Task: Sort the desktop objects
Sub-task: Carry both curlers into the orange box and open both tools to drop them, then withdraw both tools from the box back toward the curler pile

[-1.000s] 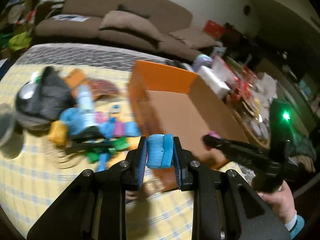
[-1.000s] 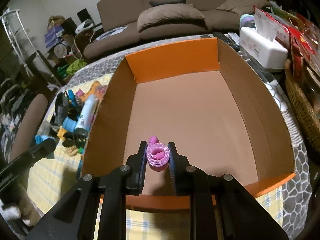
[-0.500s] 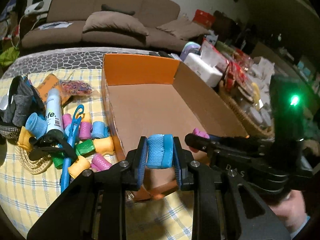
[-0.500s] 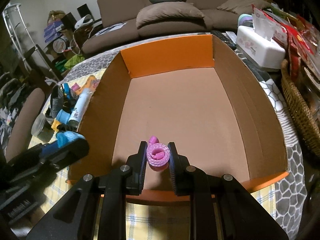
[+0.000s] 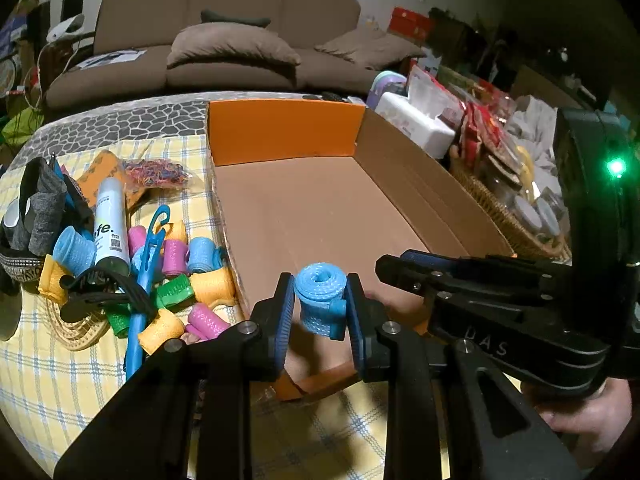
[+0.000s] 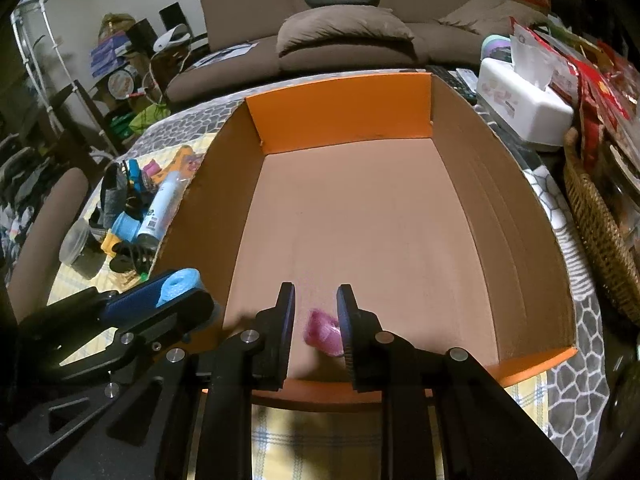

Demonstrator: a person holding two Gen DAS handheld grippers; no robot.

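Observation:
My left gripper [image 5: 320,300] is shut on a blue mesh roller [image 5: 320,296] over the near left corner of the cardboard box [image 5: 320,208]. It also shows at the left of the right wrist view [image 6: 176,284]. My right gripper [image 6: 314,312] is open over the box's near edge [image 6: 532,368]. A blurred pink roller [image 6: 324,330] is below its fingers, free of the pads, near the box floor. The right gripper also appears in the left wrist view [image 5: 400,264].
A pile of coloured rollers [image 5: 180,280], a white spray can [image 5: 110,224], a blue hanger [image 5: 144,280] and dark cloth [image 5: 36,208] lie left of the box. A tissue box [image 6: 524,108] and wicker basket [image 6: 600,232] stand to the right.
My right gripper has opened and the pink roller has dropped out of it toward the box floor. My left gripper has moved over the box corner, still holding the blue roller.

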